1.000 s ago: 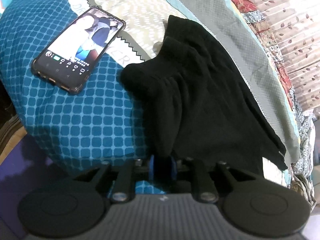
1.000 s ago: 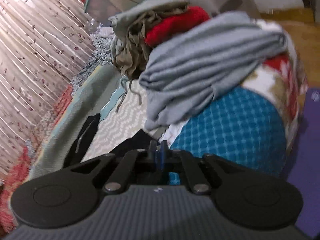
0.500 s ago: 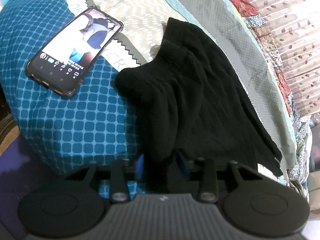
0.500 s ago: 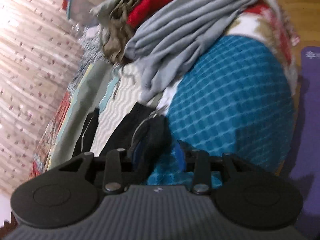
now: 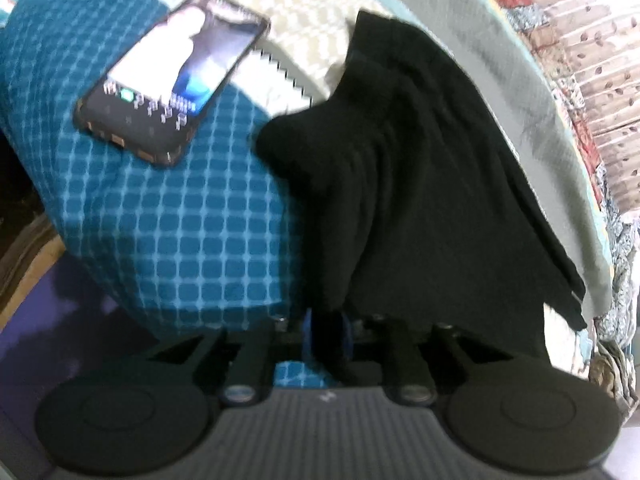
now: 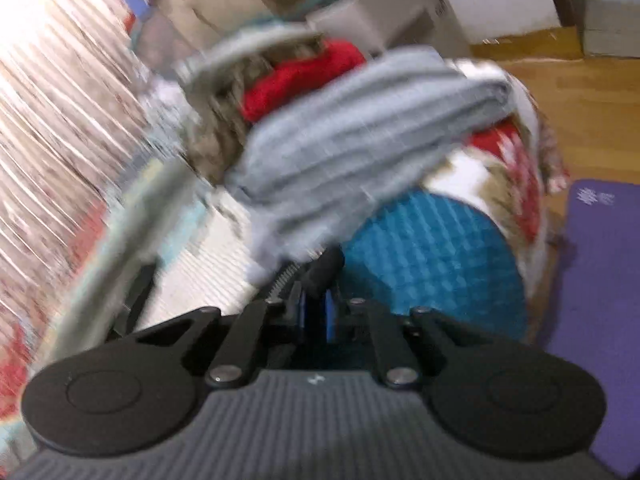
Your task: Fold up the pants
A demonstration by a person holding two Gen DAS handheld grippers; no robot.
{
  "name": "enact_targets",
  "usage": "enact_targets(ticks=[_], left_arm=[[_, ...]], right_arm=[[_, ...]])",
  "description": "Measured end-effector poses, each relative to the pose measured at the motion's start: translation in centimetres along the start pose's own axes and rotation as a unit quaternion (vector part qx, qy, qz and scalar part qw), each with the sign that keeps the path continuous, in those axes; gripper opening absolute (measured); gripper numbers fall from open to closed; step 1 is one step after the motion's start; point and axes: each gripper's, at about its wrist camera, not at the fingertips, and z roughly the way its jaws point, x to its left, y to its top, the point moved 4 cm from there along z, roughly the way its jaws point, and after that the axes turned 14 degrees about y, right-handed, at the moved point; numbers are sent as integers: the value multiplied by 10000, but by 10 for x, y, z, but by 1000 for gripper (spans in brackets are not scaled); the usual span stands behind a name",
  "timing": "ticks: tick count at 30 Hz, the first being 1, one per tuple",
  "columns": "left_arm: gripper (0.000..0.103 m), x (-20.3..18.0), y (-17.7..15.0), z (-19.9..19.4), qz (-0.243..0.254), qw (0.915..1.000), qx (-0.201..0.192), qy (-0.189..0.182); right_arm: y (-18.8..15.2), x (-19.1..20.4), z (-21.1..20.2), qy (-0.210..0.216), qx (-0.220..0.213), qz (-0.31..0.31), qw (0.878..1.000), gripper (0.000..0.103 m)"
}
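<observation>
A lived-in bedroom at home: a bed (image 5: 192, 216) under a blue checked cover, a phone (image 5: 172, 80) lying on it, heaped laundry (image 6: 360, 136) at one end, patterned curtains (image 6: 52, 100) behind.

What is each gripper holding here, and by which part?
Both hold the black pants. The left gripper pinches a near corner of the bunched fabric. The right gripper, whose jaws have just been closing, grips another dark edge; the blur hides which part.

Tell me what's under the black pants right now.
The black pants lie across the blue checked cover at their near left and a grey-green quilt at the right. What sits beneath their middle is covered. The phone lies beside them, apart.
</observation>
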Motion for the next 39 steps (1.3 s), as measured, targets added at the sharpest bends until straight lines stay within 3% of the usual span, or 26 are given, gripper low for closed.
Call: enact_targets(ticks=[2, 4, 5, 8, 11, 14, 17, 19, 21, 23, 24, 25, 26, 28, 30, 32, 35, 37, 39], left_arm=[[26, 0, -1, -4, 73, 9999, 0, -71], [46, 2, -1, -13, 156, 9998, -80, -69], [48, 4, -1, -20, 225, 9996, -183, -25], [49, 13, -1, -43, 479, 9970, -609, 70], [49, 21, 7, -62, 553, 9936, -978, 127], [51, 22, 28, -71, 505, 9905, -1268, 179], [58, 13, 51, -66, 461, 9900, -1335, 62], [75, 5, 61, -55, 557, 9891, -1358, 133], [77, 2, 67, -37, 541, 9903, -1256, 244], [71, 4, 69, -14, 390, 9944, -937, 277], [55, 5, 66, -5, 311, 9961, -782, 258], [28, 5, 63, 1, 280, 9970, -689, 230], [19, 6, 60, 3, 286, 9972, -658, 219], [13, 10, 56, -5, 299, 9963, -768, 255], [12, 16, 53, -22, 478, 9928, -980, 487], [13, 22, 51, -32, 624, 9921, -926, 574], [21, 18, 44, -43, 989, 9892, -818, 710], [58, 17, 50, -59, 1051, 9862, -968, 834], [64, 19, 68, -84, 789, 9816, -1497, 880]], right_arm=[[-7, -14, 0, -149, -66, 300, 9994, 27], [-5, -19, -7, -93, -251, 602, 9978, 37], [-2, -16, -10, -188, -336, 550, 9977, 42], [10, -4, -29, -727, -1053, 229, 9915, 46], [17, 5, -43, -772, -1439, 220, 9863, 47], [19, 26, -42, -603, -1506, -12, 9868, 46], [13, 49, -28, -233, -1260, -335, 9912, 46], [1, 68, -14, 151, -836, -585, 9947, 47], [-14, 88, 3, 442, -391, -839, 9947, 47], [-30, 104, 18, 586, -37, -1088, 9923, 47], [-37, 110, 25, 631, 103, -1192, 9908, 47], [-45, 116, 32, 666, 251, -1306, 9889, 47], [-51, 121, 38, 686, 366, -1397, 9871, 47], [-60, 131, 49, 720, 538, -1512, 9844, 47], [-66, 139, 59, 779, 688, -1598, 9817, 47], [-68, 146, 66, 818, 741, -1697, 9793, 47], [-72, 153, 82, 834, 854, -1809, 9762, 47], [-74, 159, 89, 871, 924, -1837, 9747, 47], [-69, 167, 97, 937, 900, -1862, 9739, 47]])
